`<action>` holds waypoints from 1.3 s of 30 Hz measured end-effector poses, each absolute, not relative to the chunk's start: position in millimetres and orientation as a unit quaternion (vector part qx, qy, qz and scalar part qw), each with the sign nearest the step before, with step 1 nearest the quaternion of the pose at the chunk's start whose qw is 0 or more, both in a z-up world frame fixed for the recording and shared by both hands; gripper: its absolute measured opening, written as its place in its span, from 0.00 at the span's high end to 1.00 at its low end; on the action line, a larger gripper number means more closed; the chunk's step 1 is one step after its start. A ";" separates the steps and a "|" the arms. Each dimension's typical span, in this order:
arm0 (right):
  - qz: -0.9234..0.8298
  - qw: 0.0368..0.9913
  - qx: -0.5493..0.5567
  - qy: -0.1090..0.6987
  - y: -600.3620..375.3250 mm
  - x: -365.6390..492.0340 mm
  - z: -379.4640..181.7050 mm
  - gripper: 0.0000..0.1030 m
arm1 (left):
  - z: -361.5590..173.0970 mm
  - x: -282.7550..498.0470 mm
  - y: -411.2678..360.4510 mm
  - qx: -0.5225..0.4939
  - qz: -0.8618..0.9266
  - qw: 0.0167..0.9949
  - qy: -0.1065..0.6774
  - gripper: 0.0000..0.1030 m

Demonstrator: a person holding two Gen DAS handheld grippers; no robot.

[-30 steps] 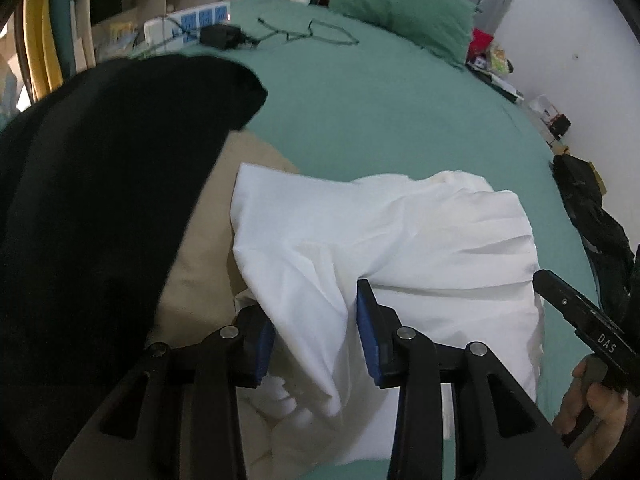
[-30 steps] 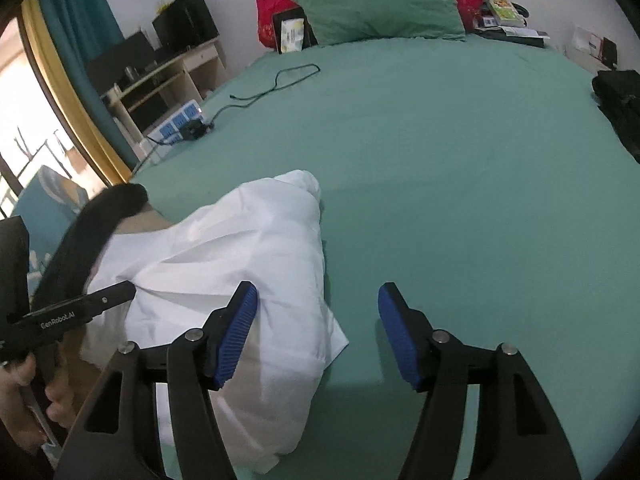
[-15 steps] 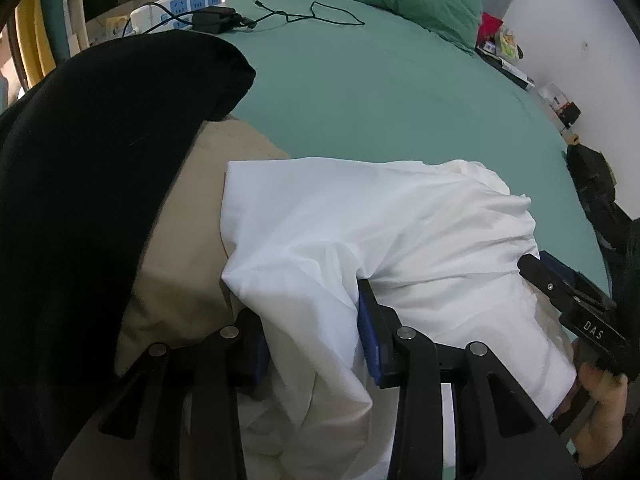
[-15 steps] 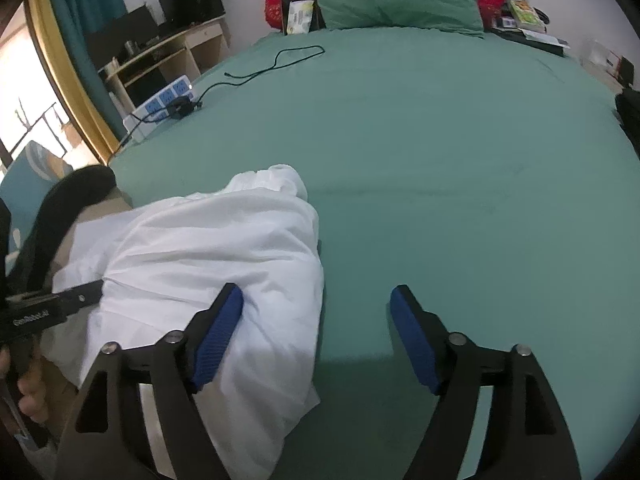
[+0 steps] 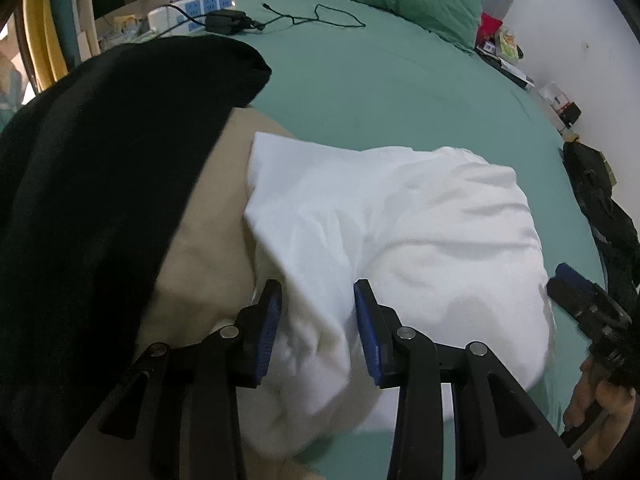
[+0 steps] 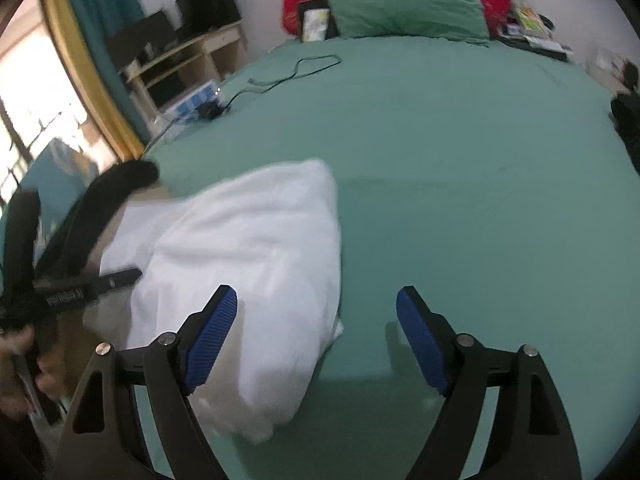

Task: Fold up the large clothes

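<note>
Left gripper (image 5: 317,320): fingers pinch a fold of white cloth (image 5: 400,216)
Right gripper (image 6: 316,336): fingers wide, empty; above the bed (image 6: 460,152)

A rumpled white garment (image 5: 400,220) lies bunched on the green bed (image 5: 380,92), partly overlapping a beige one (image 5: 216,216) beside a black one (image 5: 100,160).

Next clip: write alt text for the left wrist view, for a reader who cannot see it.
The left gripper has a fold of bunched white cloth between its blue pads, on a green bedsheet. A black garment lies over beige fabric at left; the right gripper shows at the right edge.
</note>
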State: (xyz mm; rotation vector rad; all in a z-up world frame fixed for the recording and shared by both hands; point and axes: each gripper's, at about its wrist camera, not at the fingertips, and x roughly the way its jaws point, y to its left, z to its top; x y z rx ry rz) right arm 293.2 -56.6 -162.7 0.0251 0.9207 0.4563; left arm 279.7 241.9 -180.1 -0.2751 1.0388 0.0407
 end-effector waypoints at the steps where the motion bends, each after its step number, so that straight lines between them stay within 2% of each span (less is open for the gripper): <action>1: 0.215 0.868 -0.004 0.447 -53.3 289.5 -165.8 0.21 | -178.4 273.8 242.4 -0.133 0.024 0.860 0.493 0.62; 15: 0.206 0.848 0.008 0.489 -92.8 223.0 -173.1 0.21 | -172.6 198.9 226.2 -0.179 0.047 0.861 0.475 0.62; 25: 0.192 0.847 0.044 0.494 -151.4 165.8 -163.2 0.21 | -174.9 144.0 177.2 -0.186 0.051 0.856 0.480 0.62; 39: 0.168 0.858 0.091 0.478 -232.0 95.0 -144.9 0.21 | -124.6 85.6 97.0 -0.140 0.040 0.882 0.448 0.62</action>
